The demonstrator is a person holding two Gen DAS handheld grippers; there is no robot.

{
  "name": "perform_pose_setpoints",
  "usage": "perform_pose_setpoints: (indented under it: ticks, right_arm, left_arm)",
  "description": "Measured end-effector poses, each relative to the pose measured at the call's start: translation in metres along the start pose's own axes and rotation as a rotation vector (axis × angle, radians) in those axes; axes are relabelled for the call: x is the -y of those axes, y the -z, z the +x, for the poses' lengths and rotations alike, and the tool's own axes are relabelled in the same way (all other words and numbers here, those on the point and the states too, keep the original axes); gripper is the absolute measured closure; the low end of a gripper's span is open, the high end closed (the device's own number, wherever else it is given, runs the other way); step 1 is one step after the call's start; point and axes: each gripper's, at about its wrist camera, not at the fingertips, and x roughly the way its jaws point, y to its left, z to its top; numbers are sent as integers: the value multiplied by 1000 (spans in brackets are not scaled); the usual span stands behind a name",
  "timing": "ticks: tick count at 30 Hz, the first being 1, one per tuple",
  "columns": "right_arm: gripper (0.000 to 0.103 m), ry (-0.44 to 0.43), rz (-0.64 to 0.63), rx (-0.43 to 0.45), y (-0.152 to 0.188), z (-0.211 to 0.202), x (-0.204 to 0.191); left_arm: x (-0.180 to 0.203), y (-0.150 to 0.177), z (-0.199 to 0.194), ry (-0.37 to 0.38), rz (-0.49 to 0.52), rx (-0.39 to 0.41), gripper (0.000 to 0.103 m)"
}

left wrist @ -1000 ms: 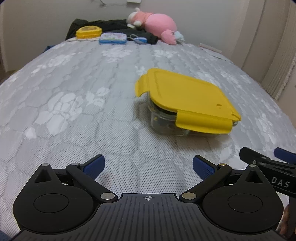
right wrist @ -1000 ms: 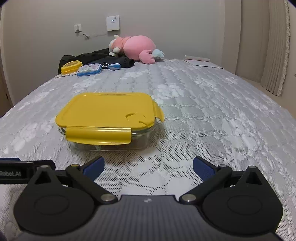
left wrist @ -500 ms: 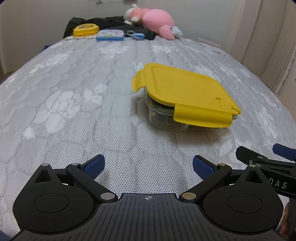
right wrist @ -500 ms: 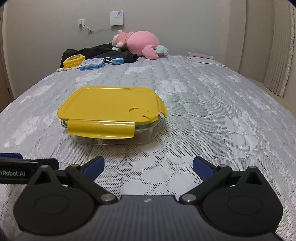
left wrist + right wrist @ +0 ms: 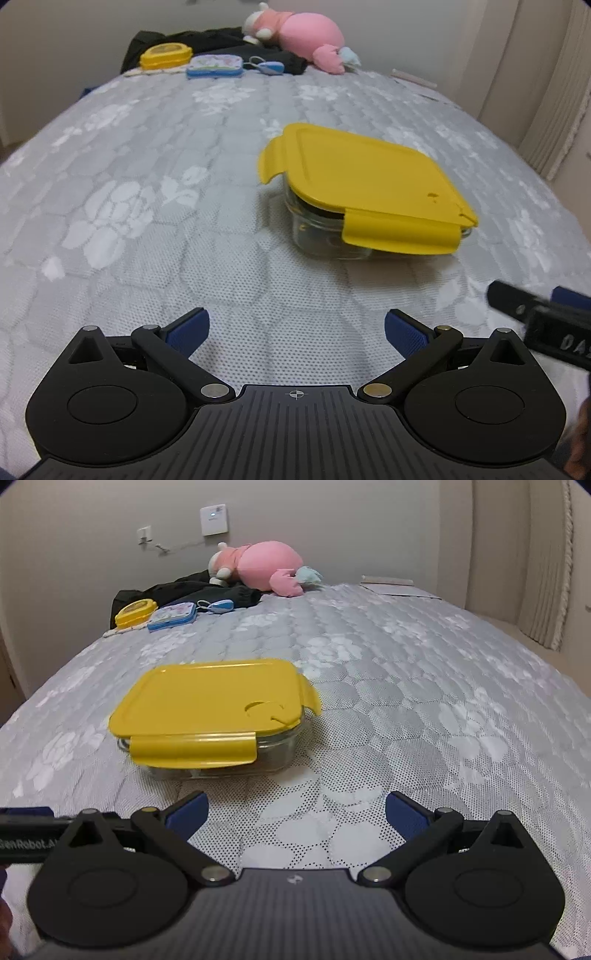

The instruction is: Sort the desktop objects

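Observation:
A glass container with a yellow lid (image 5: 365,184) sits on the grey quilted bed (image 5: 147,184); the lid's flaps stand unlatched. It shows in the right wrist view (image 5: 210,698) ahead and to the left. Dark items lie inside, unclear through the glass. My left gripper (image 5: 297,328) is open and empty, near and left of the container. My right gripper (image 5: 295,810) is open and empty, near and right of it. The right gripper's tip shows at the left wrist view's right edge (image 5: 535,317). The left gripper shows at the right wrist view's left edge (image 5: 26,830).
At the far end of the bed lie a small yellow box (image 5: 135,612), a blue-rimmed case (image 5: 171,616), a blue keyring (image 5: 218,606), a pink plush toy (image 5: 262,566) and dark clothing (image 5: 192,589). Papers (image 5: 395,585) lie far right. Curtains (image 5: 550,572) hang on the right.
Both grippers have pulled back and risen slightly from the container, and both views have tilted. Both stay open. The container has not moved.

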Motion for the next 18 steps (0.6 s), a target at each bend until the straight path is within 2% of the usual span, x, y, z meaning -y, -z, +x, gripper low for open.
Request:
perform_pose_setpoints:
  ticks: [18]
  right_arm:
    - [0,9,-62,-29,6,9,-12]
  left_arm:
    - [-1,-1,-2,18,-4,-3,0]
